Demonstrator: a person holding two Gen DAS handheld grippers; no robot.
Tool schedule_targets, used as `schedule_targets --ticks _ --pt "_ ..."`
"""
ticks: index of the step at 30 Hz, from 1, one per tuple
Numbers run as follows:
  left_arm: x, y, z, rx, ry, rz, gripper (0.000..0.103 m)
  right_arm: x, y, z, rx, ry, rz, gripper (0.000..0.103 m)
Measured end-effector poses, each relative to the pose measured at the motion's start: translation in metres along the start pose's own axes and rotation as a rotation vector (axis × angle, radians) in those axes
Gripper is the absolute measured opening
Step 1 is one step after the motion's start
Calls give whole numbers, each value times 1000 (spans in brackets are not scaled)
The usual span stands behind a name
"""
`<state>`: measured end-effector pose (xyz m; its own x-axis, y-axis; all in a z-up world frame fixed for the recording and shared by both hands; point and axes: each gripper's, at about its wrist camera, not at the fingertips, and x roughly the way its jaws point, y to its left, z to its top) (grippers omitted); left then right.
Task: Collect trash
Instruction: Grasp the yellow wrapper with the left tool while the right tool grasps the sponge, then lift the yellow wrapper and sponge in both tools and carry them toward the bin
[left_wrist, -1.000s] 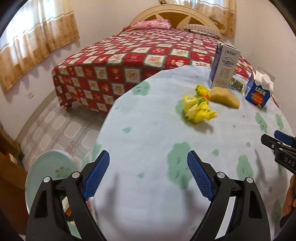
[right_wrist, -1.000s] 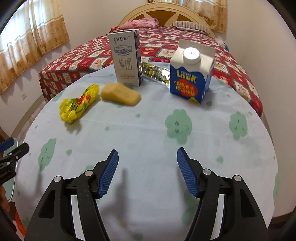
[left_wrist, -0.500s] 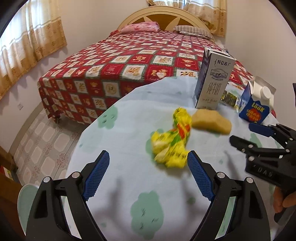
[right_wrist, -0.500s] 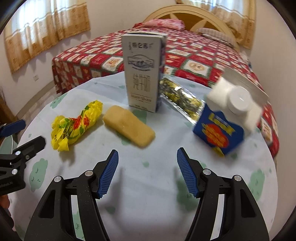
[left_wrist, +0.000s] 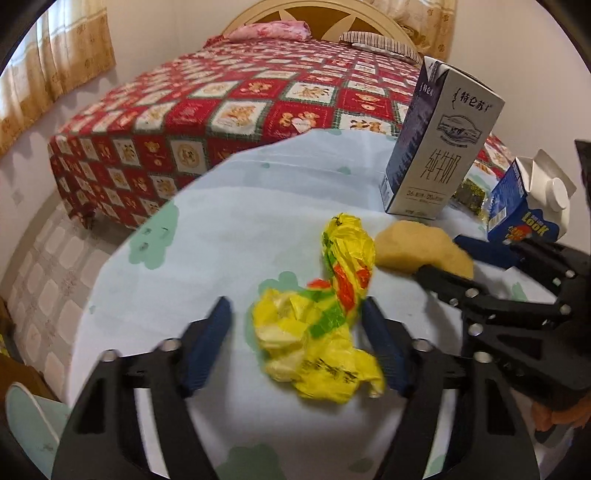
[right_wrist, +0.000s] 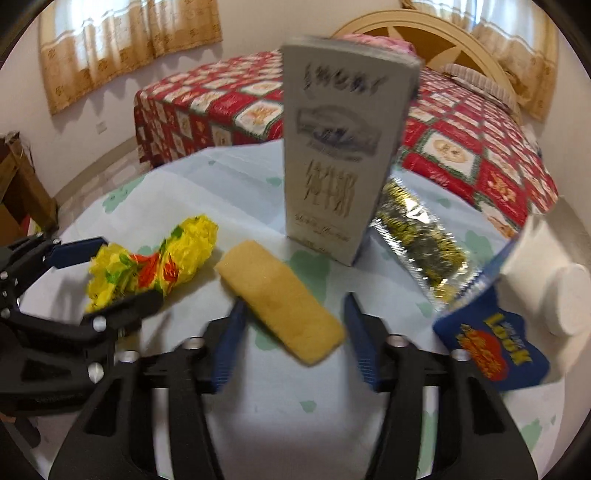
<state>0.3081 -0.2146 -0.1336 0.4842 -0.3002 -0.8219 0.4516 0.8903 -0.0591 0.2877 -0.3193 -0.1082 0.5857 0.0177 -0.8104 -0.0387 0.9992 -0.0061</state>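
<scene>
A crumpled yellow plastic bag (left_wrist: 325, 325) lies on the round table and sits between the open fingers of my left gripper (left_wrist: 301, 347). It also shows in the right wrist view (right_wrist: 147, 266). A tan sponge-like bar (right_wrist: 280, 299) lies beside it, its near end between the open fingers of my right gripper (right_wrist: 293, 341). That bar also shows in the left wrist view (left_wrist: 421, 251). A grey milk carton (right_wrist: 343, 147), a foil wrapper (right_wrist: 421, 240) and a blue carton (right_wrist: 517, 332) stand behind.
The table (left_wrist: 236, 206) has a pale cloth with green patches. A bed with a red quilt (left_wrist: 229, 99) lies beyond it. A pale green round seat (left_wrist: 26, 417) is at lower left. A brown cabinet (right_wrist: 18, 192) stands on the left.
Both grippers have moved forward over the table. The yellow bag now lies between the left fingers and the tan bar reaches between the right fingers. Both stay open.
</scene>
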Motion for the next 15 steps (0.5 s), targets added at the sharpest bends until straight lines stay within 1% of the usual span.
schedule_targets --ticks 2,4,6,11,13,15 --pt "4 -2 -2 7 0 1 53 1 2 -1 -10 -9 2 42" --pt "5 -4 -5 34 -23 30 47 1 3 -2 -18 -10 -1 39" --pt "4 -2 -6 30 -38 40 38 1 4 -5 -11 -9 -12 37" --pt "-6 12 -14 -55 -47 19 35 -6 3 -11 60 18 -59 31" --pt "-14 13 -19 -63 -54 25 35 -13 3 -20 101 28 -89 30" --pt "-28 14 -26 -65 -82 32 34 -19 4 -28 135 36 -111 29"
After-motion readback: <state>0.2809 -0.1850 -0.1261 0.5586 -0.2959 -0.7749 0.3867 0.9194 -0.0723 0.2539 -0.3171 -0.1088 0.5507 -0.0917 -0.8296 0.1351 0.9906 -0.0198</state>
